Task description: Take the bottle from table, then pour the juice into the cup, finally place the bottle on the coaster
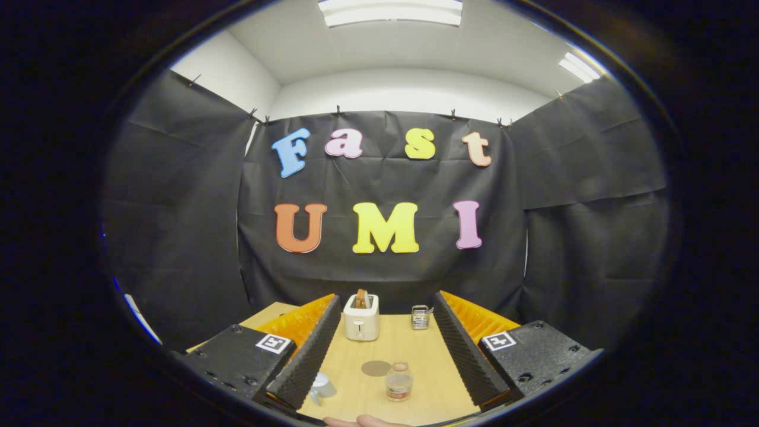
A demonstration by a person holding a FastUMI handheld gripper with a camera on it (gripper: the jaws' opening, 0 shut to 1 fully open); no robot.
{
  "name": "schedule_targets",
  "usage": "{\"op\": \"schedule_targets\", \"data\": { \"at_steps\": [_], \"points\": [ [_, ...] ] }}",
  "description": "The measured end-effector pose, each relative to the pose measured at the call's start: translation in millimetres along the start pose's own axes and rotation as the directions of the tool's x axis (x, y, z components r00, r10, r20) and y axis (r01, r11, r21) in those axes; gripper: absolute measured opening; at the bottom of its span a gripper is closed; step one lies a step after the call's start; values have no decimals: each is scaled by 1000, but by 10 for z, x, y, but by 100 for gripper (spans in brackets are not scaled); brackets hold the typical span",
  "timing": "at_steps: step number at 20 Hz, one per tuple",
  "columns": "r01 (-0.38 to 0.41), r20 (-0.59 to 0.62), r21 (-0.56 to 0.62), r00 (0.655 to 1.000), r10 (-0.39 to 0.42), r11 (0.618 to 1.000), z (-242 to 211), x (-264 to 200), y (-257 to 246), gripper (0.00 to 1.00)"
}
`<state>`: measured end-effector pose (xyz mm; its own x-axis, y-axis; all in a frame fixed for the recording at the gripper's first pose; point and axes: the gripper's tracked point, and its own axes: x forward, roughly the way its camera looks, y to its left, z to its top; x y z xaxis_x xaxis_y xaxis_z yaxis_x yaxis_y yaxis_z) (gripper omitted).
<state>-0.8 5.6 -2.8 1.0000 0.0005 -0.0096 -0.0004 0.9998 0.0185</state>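
Gripper [385, 356] fingers spread wide, holding nothing, above the table [427, 379]. Landmark: bottle [399, 381], standing between the fingers. Cup [322, 386] left of the bottle by the left finger; coaster [376, 368] just behind-left of it; toaster [362, 317] farther behind; small rack [420, 317] behind-right.

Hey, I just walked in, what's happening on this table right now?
A person is holding a gripper above a wooden table, its fingers spread wide and gripping nothing. Between the fingers stands a small bottle of juice, with a round coaster just beside it and a clear cup by the left finger. Farther back are a white toaster holding toast and a small metal rack. The bottle is untouched, so pouring has not begun.
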Motion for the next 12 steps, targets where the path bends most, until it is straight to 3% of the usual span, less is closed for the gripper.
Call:
{"op": "schedule_targets", "data": {
  "at_steps": [12],
  "points": [
    [10, 1, -5, 1000, -10, 1000, -295, 106, -21, 100]
  ]
}}
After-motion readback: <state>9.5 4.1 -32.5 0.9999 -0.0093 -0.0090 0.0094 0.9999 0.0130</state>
